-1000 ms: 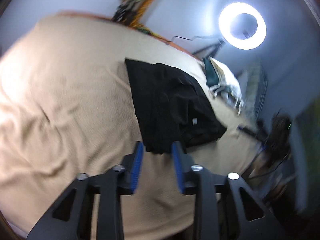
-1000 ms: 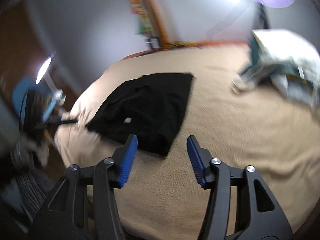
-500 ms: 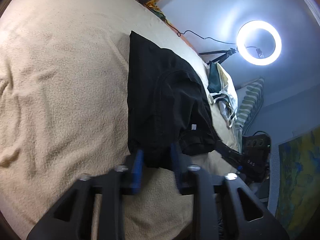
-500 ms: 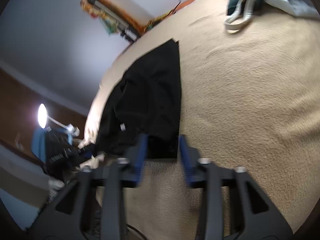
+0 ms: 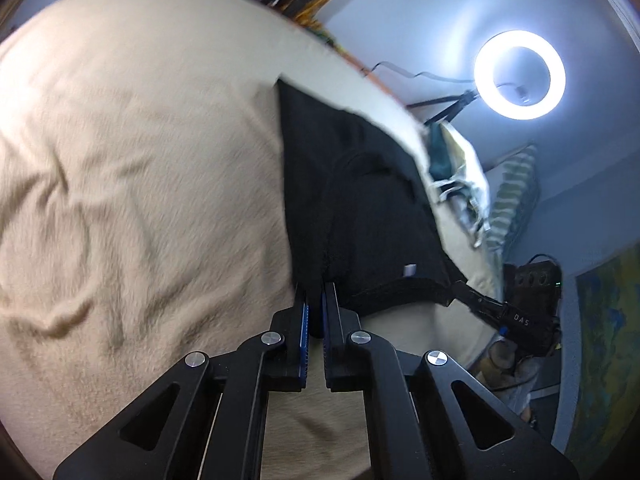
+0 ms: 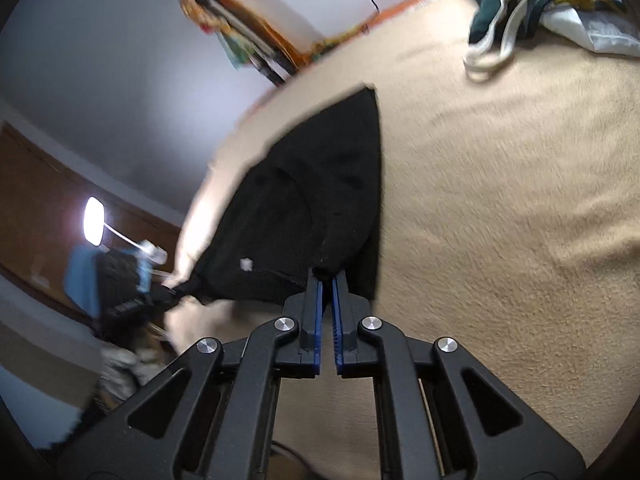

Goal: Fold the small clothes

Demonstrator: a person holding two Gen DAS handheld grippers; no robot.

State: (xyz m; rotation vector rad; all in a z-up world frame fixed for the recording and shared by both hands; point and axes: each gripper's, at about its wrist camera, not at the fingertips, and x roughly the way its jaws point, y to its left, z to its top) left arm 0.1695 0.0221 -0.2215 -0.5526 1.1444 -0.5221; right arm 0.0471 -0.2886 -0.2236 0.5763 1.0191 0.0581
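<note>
A small black garment (image 5: 360, 208) lies spread on a beige blanket (image 5: 140, 184), with a white tag on its near part. My left gripper (image 5: 314, 296) is shut on the garment's near edge, black cloth pinched between its blue pads. In the right wrist view the same black garment (image 6: 312, 208) stretches away from me, and my right gripper (image 6: 327, 278) is shut on its near edge. The opposite gripper's black body shows at the garment's other near corner in each view. The cloth bunches up slightly at both grips.
A pile of white and green clothes (image 6: 540, 4) sits on the blanket (image 6: 500, 200) at the far right. A ring light (image 5: 520, 74) glows on a stand beyond the bed. Books lean against the wall (image 6: 248, 48). A lamp (image 6: 94, 220) shines at the left.
Both grippers came down onto the garment's near edge and their jaws went from wide apart to shut on the black cloth. The cloth now rises a little at each grip.
</note>
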